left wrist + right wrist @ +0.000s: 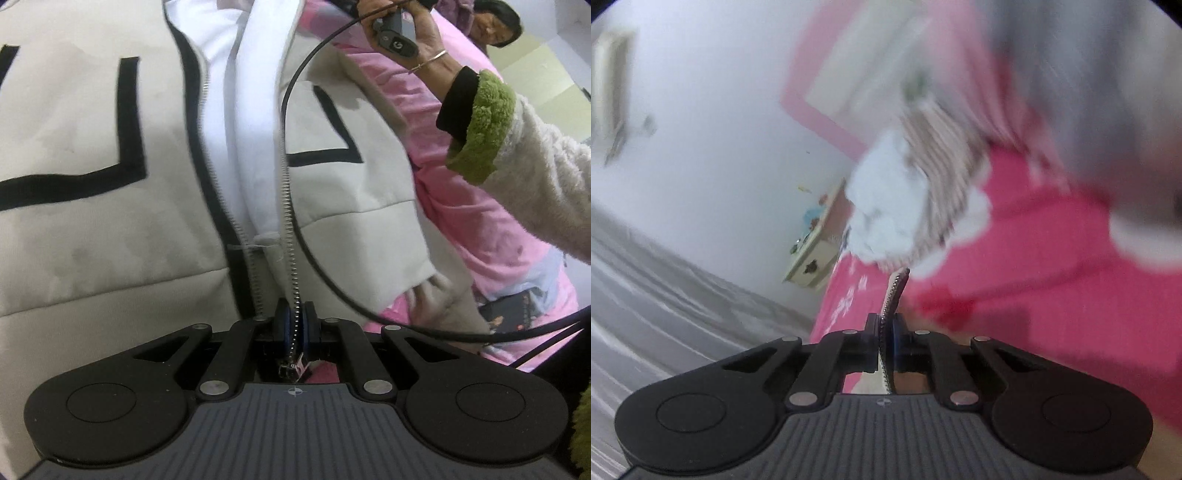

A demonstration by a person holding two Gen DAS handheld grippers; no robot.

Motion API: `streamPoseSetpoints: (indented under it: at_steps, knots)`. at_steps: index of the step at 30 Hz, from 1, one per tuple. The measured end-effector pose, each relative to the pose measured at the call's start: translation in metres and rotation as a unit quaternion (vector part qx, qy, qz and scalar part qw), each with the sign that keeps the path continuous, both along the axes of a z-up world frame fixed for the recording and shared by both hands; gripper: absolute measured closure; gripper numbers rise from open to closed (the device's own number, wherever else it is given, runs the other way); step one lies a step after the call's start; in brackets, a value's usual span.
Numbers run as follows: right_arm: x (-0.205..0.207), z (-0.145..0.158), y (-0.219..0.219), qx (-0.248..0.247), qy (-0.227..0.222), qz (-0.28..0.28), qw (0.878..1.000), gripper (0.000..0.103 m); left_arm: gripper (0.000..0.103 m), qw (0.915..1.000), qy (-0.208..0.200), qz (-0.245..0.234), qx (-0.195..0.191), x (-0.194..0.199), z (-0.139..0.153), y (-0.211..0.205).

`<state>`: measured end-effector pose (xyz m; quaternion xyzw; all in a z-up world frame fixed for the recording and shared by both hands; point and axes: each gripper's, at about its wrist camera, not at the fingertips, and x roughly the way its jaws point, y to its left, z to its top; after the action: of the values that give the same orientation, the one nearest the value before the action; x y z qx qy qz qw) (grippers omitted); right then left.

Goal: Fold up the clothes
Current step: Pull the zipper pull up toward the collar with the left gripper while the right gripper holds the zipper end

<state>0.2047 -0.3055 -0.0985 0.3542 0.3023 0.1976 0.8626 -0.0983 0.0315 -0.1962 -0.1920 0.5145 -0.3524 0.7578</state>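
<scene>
Left gripper [294, 322] is clamping the zipper edge [291, 258] at the bottom hem of the cream jacket [92, 155] lying on the pink bed [480, 229] — right gripper [886, 325] is pinching another zipper strip [895, 291], raised.

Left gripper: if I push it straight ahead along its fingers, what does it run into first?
The left gripper, shut on the zipper edge, would probably meet the cream jacket first: its white lining and open front fill the path just ahead. Depth is hard to judge.
</scene>
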Motion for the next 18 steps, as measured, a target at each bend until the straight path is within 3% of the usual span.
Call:
streamPoseSetpoints:
  at_steps: [2,4,8,12,18]
  knots:
    - [-0.010,0.025,0.018,-0.079,-0.054,0.001,0.995,0.095,0.099,1.0000,0.004,-0.003,-0.006,0.001,-0.001,-0.002]
    - [-0.015,0.044,0.055,-0.178,-0.105,0.022,0.978,0.095,0.099,0.9998,0.019,0.000,-0.011,0.003,-0.005,-0.001]
    - [0.000,0.036,0.134,-0.281,-0.101,0.081,0.951,0.095,0.099,0.9983,0.050,0.019,-0.023,0.004,-0.011,0.005]
    - [0.018,0.006,0.185,-0.326,-0.057,0.118,0.936,0.095,0.099,0.9968,0.064,0.031,-0.038,0.002,-0.012,0.012]
    - [0.034,-0.036,0.205,-0.323,0.026,0.136,0.936,0.094,0.099,0.9932,0.086,0.044,-0.065,0.003,-0.014,0.022]
